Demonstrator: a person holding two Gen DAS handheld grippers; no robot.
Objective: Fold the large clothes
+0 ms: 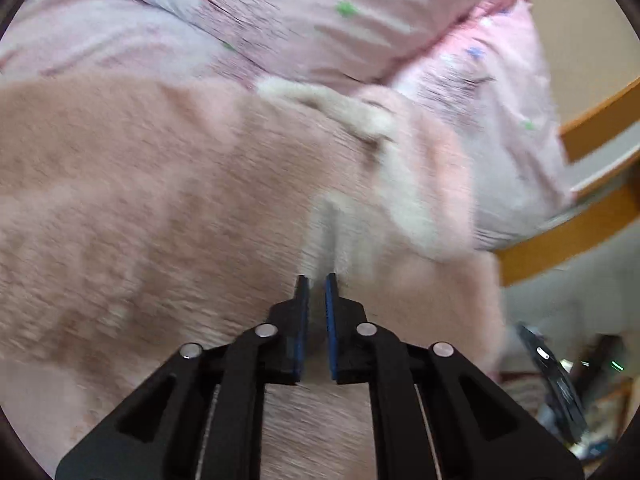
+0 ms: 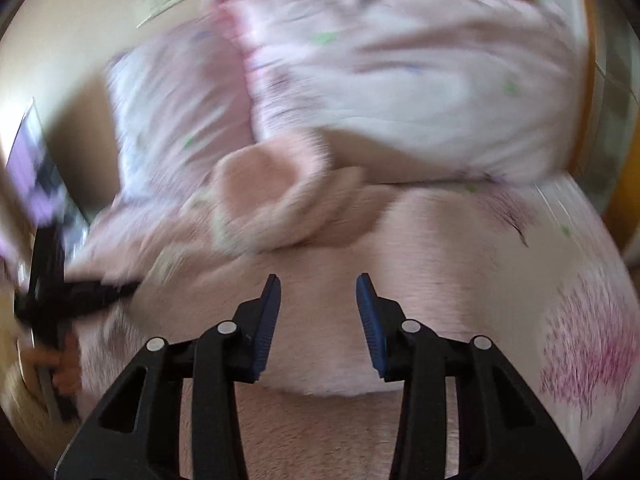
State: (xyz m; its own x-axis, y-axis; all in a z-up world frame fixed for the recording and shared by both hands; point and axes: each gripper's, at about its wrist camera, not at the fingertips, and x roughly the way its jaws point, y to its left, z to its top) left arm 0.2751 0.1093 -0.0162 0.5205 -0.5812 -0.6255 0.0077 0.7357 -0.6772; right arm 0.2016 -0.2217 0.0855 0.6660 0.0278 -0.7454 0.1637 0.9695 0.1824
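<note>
A large pink fleece garment (image 1: 160, 200) with cream trim (image 1: 360, 116) lies spread over the bed and fills most of the left wrist view. My left gripper (image 1: 318, 280) is shut, and a cream strip of the garment runs right into its tips. In the right wrist view, that gripper (image 2: 128, 290) reaches in from the left and pinches the garment's edge, with a hand (image 2: 64, 368) behind it. The garment (image 2: 260, 196) is bunched in a heap ahead. My right gripper (image 2: 318, 280) hovers open over pink fabric, with nothing between its fingers. Both views are blurred.
Two flowered pink pillows (image 2: 400, 92) (image 2: 172, 112) lie at the head of the bed, just behind the garment. The sheet with a pink tree print (image 2: 580, 340) shows at the right. A wooden bed frame (image 1: 592, 128) and floor clutter (image 1: 560, 380) are at the right edge.
</note>
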